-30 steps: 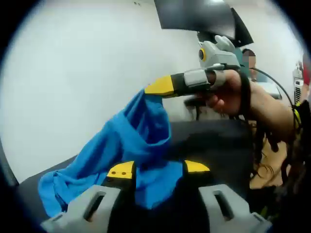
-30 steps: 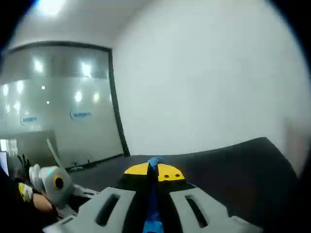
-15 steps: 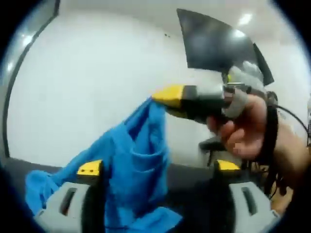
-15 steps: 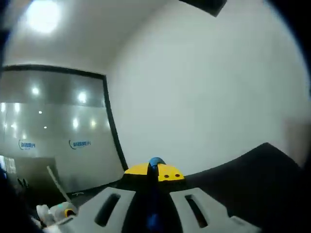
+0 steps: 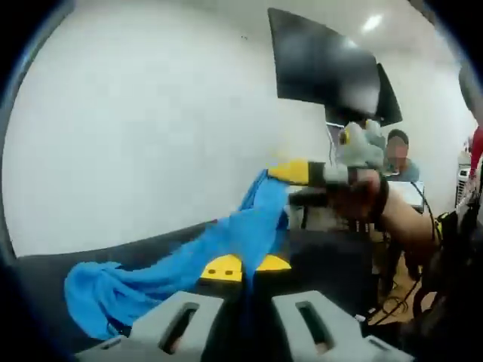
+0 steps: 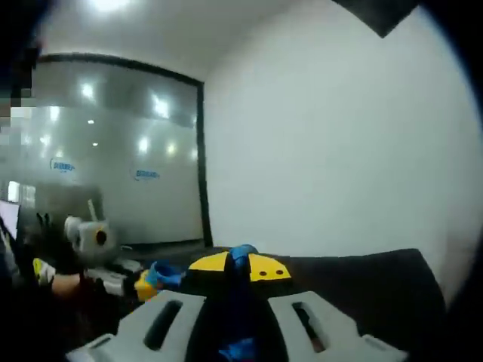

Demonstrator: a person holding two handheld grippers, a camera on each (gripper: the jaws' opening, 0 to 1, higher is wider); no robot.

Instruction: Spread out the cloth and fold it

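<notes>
Blue cloth [image 5: 189, 260] is soft, light & floppy, sagging btwn my two claws w/ its loose end heaped on the dark worktop [image 5: 332, 256] at 8 o'clock in left gripper view; I'd judge corners/hem the best hold so it spreads flat. Left claw [image 5: 245, 266] is closed on a fold, right claw [image 6: 240, 265] pinched tight on a cloth edge. Vs 0.5 s ago, left claw was wide open w/ nothing held; now it's clamped.
</notes>
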